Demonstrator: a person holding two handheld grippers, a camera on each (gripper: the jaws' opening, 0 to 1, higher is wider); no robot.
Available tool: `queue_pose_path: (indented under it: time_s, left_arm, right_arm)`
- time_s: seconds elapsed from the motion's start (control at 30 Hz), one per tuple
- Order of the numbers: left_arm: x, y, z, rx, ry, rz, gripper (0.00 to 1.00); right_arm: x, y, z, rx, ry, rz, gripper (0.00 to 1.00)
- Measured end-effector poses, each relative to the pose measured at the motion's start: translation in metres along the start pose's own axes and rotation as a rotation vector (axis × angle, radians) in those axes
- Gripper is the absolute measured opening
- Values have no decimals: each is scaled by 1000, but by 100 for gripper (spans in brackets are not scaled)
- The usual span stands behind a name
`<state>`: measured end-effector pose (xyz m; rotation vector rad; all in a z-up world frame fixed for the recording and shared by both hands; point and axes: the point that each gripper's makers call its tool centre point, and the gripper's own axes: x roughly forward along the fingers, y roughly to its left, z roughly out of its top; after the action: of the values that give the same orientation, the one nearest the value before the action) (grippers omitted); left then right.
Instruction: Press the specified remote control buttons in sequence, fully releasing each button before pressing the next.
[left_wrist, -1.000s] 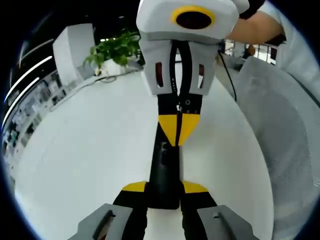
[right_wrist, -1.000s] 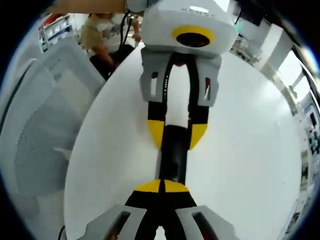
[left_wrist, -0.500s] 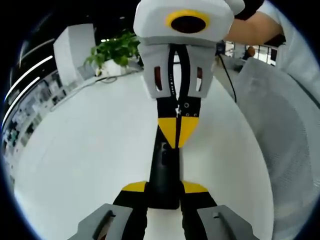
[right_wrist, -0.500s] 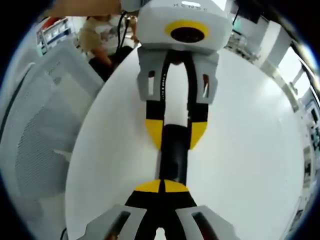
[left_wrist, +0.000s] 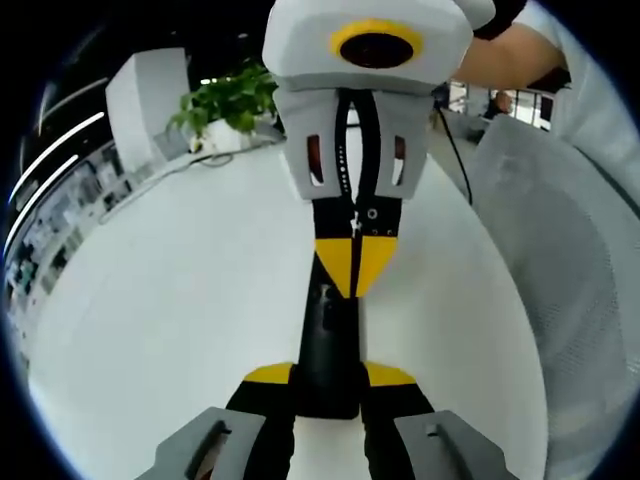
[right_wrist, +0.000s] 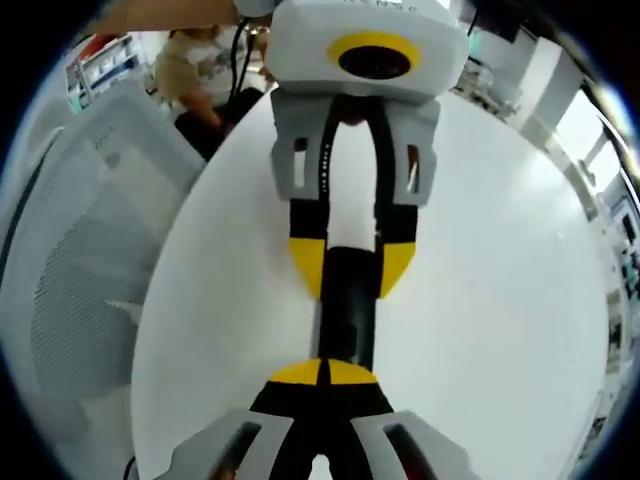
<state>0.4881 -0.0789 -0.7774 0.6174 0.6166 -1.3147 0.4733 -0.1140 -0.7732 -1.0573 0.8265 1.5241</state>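
Slim black plastic remote control (left_wrist: 328, 345) clamped at one end by the left claw (left_wrist: 328, 385), the right claw (left_wrist: 355, 265) bearing on its far end.

The remote control looks light, rigid and smooth, so the side grip at its end suits it. The right claw (right_wrist: 324, 372) has its yellow tips closed together, holding nothing, poised as a pressing point. The round white table (left_wrist: 180, 300) offers wide room all round; a grey mesh chair (left_wrist: 570, 250) stands at one edge.

Left gripper (left_wrist: 330, 375) clamps remote control (left_wrist: 328, 345) (right gripper (left_wrist: 354, 268) tips closed).
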Motion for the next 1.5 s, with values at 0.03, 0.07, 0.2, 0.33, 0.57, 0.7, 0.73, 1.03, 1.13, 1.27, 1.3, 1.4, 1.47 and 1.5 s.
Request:
queue_pose_path:
  time_s: [0.03, 0.07, 0.2, 0.33, 0.57, 0.7, 0.73, 1.03, 1.13, 1.27, 1.3, 1.4, 1.47, 1.5]
  left_arm:
    - [0, 0, 0, 0, 0, 0, 24]
    - [0, 0, 0, 0, 1, 0, 24]
    - [0, 0, 0, 0, 1, -1, 24]
    - [0, 0, 0, 1, 2, -1, 24]
    - [0, -1, 0, 5, 6, 3, 24]
    - [0, -1, 1, 5, 6, 6, 24]
    - [0, -1, 1, 4, 6, 6, 24]
    - [-1, -2, 0, 4, 9, 5, 24]
    - [-1, -2, 0, 4, 10, 4, 24]
    - [-1, -2, 0, 4, 11, 4, 24]
    - [-1, -2, 0, 4, 11, 4, 24]
    - [-1, -2, 0, 4, 11, 4, 24]
    - [-1, -1, 0, 4, 12, 4, 24]
    - [0, -1, 0, 4, 12, 3, 24]
  right_arm:
    - [0, 0, 0, 3, -1, 1, 0]
    - [0, 0, 0, 3, -1, 1, 0]
    - [0, 0, 0, 3, 1, 1, 0]
    - [0, 0, 0, 4, -3, 0, 0]
    - [-1, 0, 0, 16, -16, -6, 0]
    - [-1, 0, 0, 17, -22, -9, 0]
    - [-1, 0, 0, 15, -21, -10, 0]
    - [-1, 2, 1, 8, -21, -13, 0]
    - [-2, 2, 1, 5, -21, -16, 0]
    - [-4, 1, 3, 3, -27, -23, 0]
    - [-5, 1, 4, 4, -31, -23, 0]
    - [-7, -1, 5, 1, -32, -28, 0]
    - [-8, -1, 5, -2, -33, -32, 0]
    - [-9, -2, 6, -1, -34, -33, 0]
